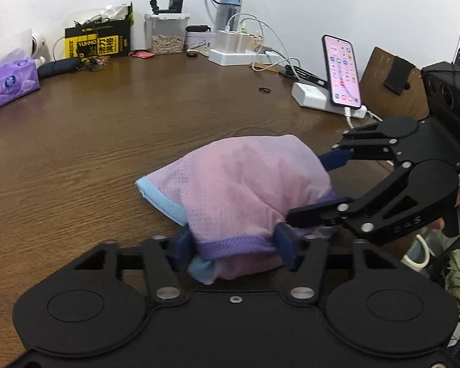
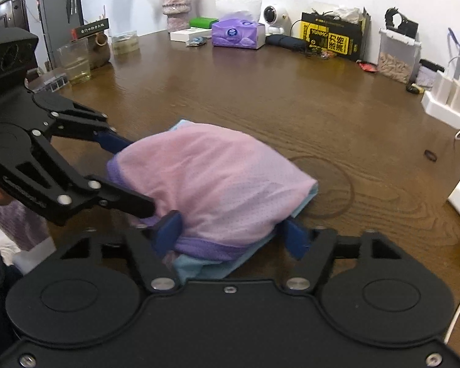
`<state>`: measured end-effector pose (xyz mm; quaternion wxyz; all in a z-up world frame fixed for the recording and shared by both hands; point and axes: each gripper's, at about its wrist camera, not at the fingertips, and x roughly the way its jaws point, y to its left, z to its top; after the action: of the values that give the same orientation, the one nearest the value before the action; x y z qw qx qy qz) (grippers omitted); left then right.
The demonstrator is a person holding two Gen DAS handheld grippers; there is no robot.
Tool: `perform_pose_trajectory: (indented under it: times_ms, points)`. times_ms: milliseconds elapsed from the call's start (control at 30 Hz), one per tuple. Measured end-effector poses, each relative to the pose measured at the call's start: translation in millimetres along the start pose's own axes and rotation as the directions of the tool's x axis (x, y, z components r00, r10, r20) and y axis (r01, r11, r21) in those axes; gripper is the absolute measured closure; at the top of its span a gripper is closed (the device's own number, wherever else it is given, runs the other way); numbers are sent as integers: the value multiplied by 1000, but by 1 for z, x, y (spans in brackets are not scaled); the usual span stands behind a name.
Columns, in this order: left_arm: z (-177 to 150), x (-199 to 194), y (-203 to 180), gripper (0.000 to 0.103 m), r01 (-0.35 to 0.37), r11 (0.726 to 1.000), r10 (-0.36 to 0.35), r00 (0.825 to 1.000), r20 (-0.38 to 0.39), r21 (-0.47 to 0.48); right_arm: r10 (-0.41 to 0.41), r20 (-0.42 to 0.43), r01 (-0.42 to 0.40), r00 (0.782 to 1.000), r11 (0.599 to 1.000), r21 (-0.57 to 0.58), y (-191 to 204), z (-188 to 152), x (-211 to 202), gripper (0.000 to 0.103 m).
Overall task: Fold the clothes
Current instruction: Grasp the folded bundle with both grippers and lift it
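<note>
Resting on the table [image 1: 113,128], one bunched pink mesh garment [image 1: 245,184] was straddled, unclamped, by the spread left gripper [image 1: 234,247] and right gripper [image 2: 231,234].

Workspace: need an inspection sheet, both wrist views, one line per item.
Surface: brown wood-grain table, faint ring mark beside the garment.
Job's things: pink mesh garment, bundled, purple and light-blue trim.
Clutter: tissue box, yellow-black box, lidded container, water bottle, phone on stand, small ring.
Grippers: left gripper and right gripper, jaws apart, straddling garment edges.
Cables: white cables from charger block.
Surroundings: white wall, flower vase.
</note>
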<state>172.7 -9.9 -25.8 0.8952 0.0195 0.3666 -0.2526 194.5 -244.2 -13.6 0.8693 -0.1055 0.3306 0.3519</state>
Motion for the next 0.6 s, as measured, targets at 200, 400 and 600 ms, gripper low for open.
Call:
perform_pose_trajectory:
  times_ms: [200,400,600]
  points:
    - [-1,-3,-6,75,-3,1000,3,1000,16,8,32,0,-32,999,999,13,6,-2,-5,66]
    - [1,-9,-12,80,-16,999,15,999,33,35,32,39,-32,999,999,6,13,17,-11,78]
    - [25,-30,-12,81,-52,992,45,997,55,115,17,105,-13,994,999,-37,24,54,-20,80]
